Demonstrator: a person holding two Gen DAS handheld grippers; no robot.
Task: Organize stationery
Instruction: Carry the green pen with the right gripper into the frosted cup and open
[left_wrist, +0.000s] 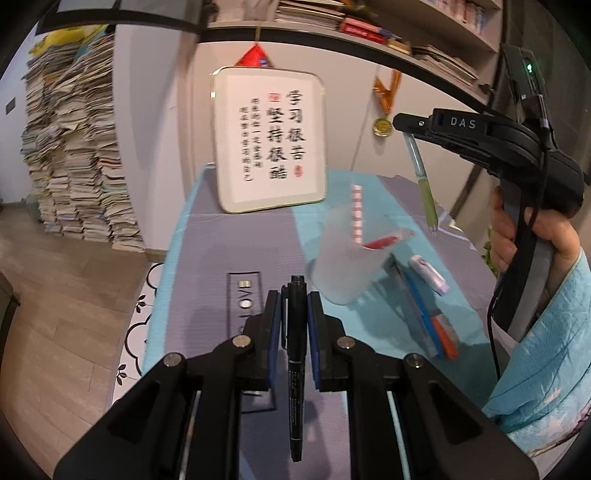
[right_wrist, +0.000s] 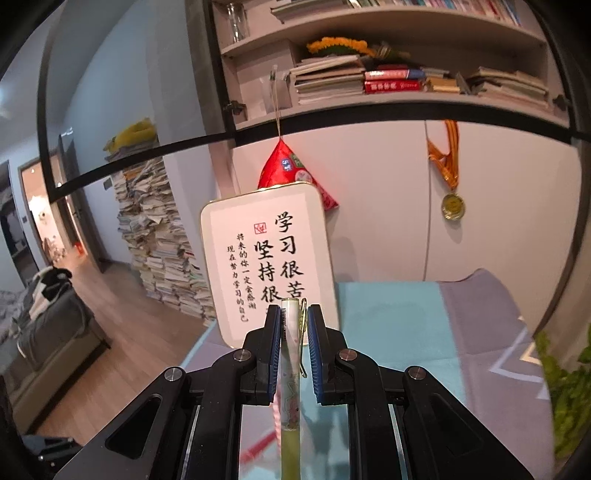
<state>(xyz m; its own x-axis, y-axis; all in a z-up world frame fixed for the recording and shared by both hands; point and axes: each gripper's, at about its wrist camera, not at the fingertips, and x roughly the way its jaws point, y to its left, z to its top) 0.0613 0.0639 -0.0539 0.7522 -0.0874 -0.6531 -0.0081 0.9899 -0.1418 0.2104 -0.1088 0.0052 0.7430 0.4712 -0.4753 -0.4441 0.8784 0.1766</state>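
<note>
Black marker is sitting clamped in the left gripper, low centre; the right gripper, upper right, is pinching a green pen. Either could be clipping the cup rim, tipping it.

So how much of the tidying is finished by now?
Partly done, it seems. The frosted cup already holds a red-and-white striped stick and a red pen. In hand: the left gripper is shut on a black marker, the right gripper on a green pen. Left: a blue pen, an orange item and a white item lie on the table.
</note>
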